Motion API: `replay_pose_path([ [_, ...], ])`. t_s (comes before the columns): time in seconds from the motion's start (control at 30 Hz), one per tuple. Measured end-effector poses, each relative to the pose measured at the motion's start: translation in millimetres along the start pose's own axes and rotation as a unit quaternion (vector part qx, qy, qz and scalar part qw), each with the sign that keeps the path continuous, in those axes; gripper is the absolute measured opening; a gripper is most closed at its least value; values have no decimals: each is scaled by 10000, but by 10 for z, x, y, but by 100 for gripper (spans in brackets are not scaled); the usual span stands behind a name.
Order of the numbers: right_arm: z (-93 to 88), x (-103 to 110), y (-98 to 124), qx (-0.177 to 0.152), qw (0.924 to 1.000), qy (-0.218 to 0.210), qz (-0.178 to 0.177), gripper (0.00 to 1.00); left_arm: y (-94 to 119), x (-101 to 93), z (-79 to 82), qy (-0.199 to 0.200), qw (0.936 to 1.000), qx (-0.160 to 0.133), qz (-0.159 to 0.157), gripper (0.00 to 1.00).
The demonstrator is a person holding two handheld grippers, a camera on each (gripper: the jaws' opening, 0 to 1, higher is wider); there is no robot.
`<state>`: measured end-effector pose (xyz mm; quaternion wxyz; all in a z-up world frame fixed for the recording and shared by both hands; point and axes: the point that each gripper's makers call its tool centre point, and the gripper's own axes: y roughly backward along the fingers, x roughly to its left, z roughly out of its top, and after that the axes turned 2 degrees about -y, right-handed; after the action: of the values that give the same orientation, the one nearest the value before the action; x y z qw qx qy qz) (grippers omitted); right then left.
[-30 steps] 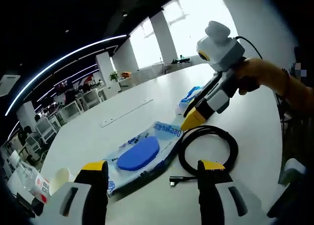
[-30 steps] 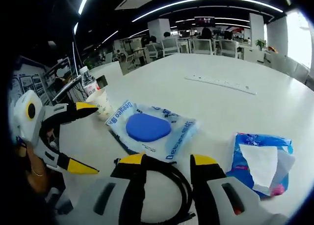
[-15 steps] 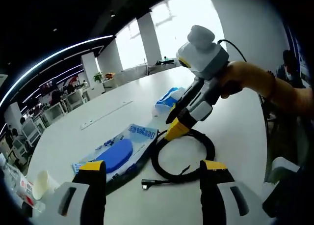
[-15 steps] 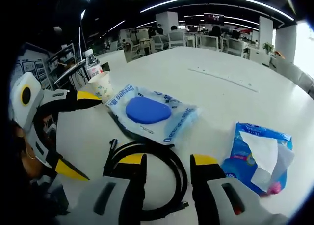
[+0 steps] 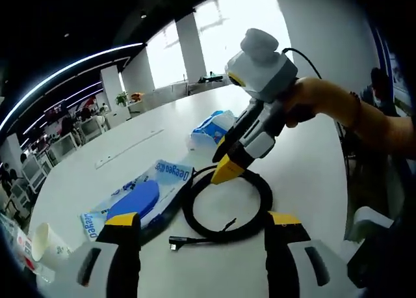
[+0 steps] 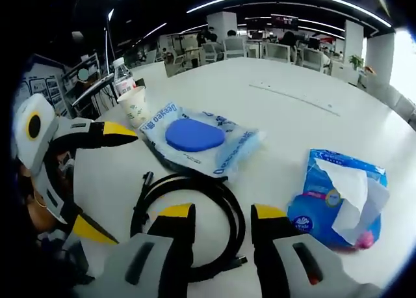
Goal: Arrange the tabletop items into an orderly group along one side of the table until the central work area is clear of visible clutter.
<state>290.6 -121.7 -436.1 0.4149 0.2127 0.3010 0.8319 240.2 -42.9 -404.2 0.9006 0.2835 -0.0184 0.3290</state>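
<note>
Right gripper view: black cable (image 6: 195,210) coiled beside wipes pack (image 6: 198,142), tissue pack (image 6: 338,197).

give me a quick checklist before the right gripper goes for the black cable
1. Right gripper jaws open: ok, a gap shows between the yellow tips and nothing is in it.
2. Black cable coil lined up with those jaws: ok, part of the loop lies between the two tips in the right gripper view.
3. Left gripper out of the way: not ok, its open jaws sit close beside the coil's plug end.
4. Cable free of the wet wipes pack: cannot tell, the coil's far edge meets the pack's near edge.
5. Tissue pack apart from the cable: ok.
6. Paper cup apart from the cable: ok.
</note>
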Motion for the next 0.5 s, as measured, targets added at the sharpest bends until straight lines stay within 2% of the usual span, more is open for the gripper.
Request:
replay_pose_path([
  [0.37,-73,-17,26,36,10000,-24,9,34,-41,-87,-26,20,9998,70,-162,76],
  [0.5,-114,-15,15,115,9999,-27,46,34,-67,-155,-34,104,9993,69,-352,75],
])
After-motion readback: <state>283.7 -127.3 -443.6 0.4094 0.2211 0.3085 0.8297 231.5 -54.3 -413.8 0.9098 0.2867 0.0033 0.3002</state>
